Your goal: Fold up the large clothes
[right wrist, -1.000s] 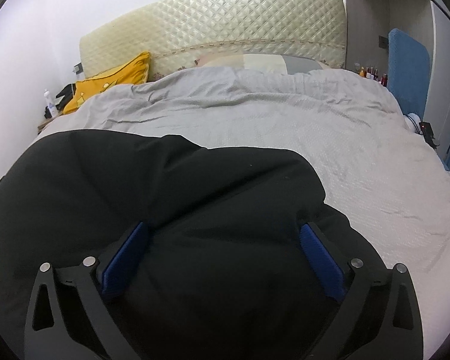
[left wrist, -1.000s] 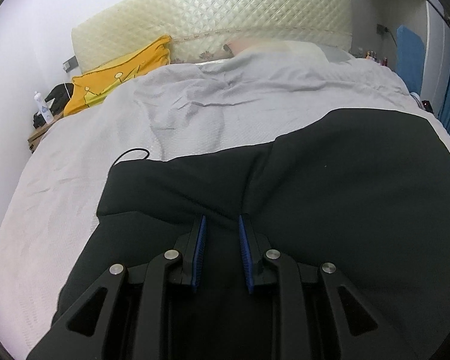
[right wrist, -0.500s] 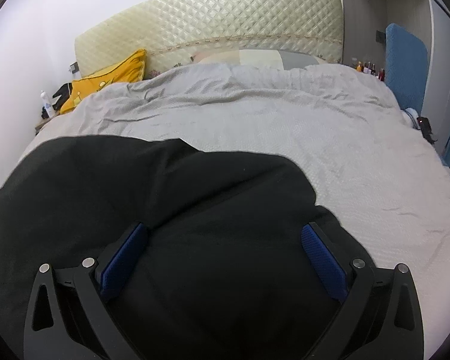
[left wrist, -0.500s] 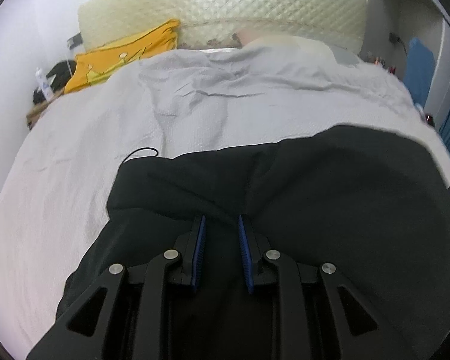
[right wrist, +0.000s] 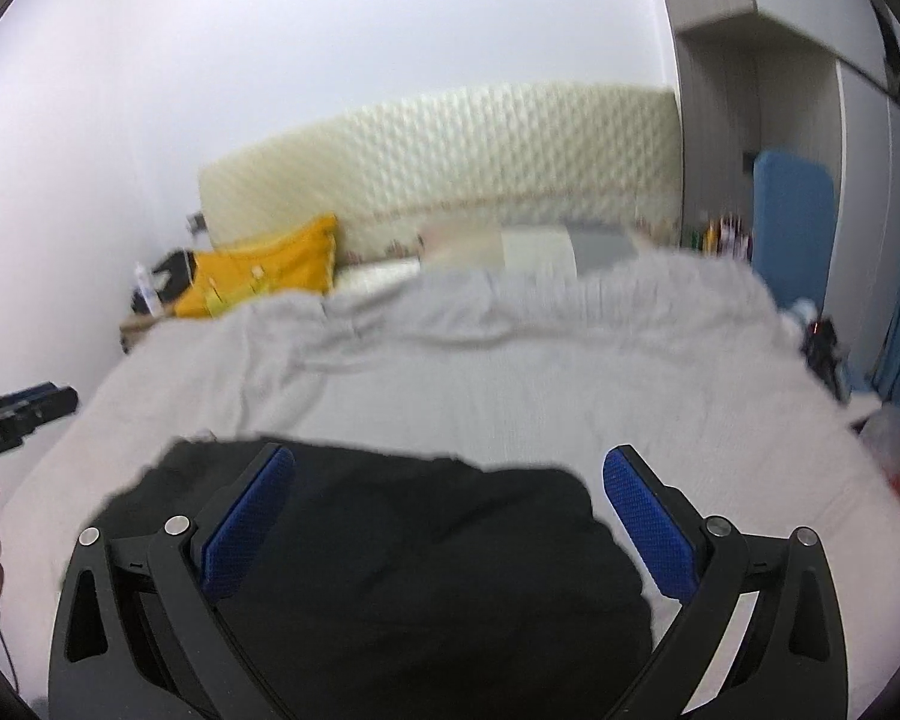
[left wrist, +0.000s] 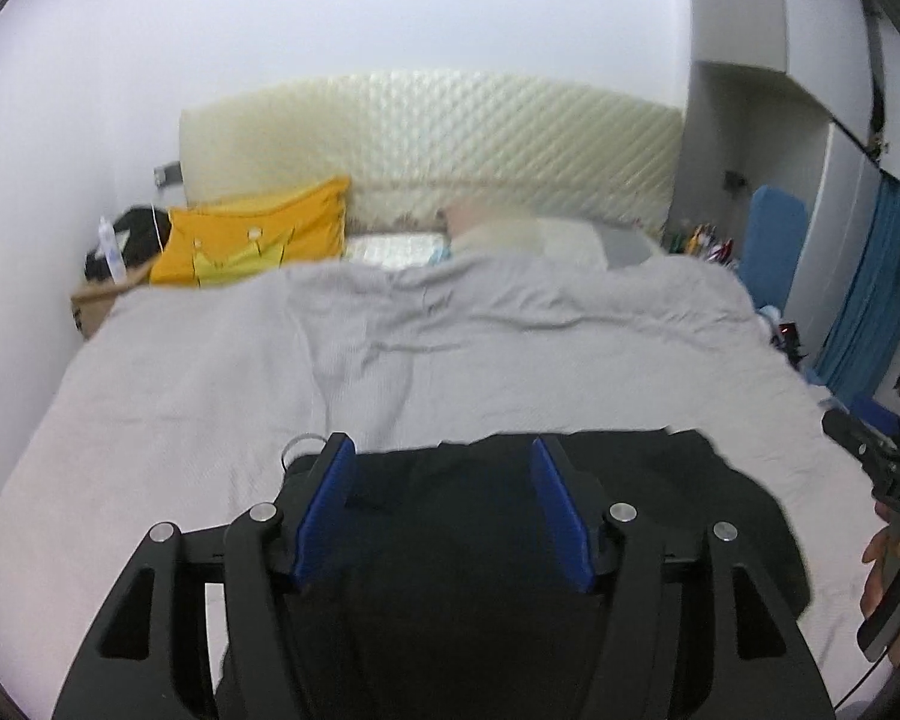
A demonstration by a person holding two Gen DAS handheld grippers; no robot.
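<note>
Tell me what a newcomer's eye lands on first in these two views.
The black garment draws the eye first, a dark heap on the near end of the pale grey bedcover. Next come the blue pads of the left hand-held gripper and the right hand-held gripper, both open above the garment. Farther back, a yellow pillow rests against the cream quilted headboard.

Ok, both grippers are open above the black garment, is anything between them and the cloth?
Nothing visible. The left gripper and right gripper both hang open over the black garment, which lies bare on the grey bedspread. The yellow pillow sits far off by the headboard.
</note>
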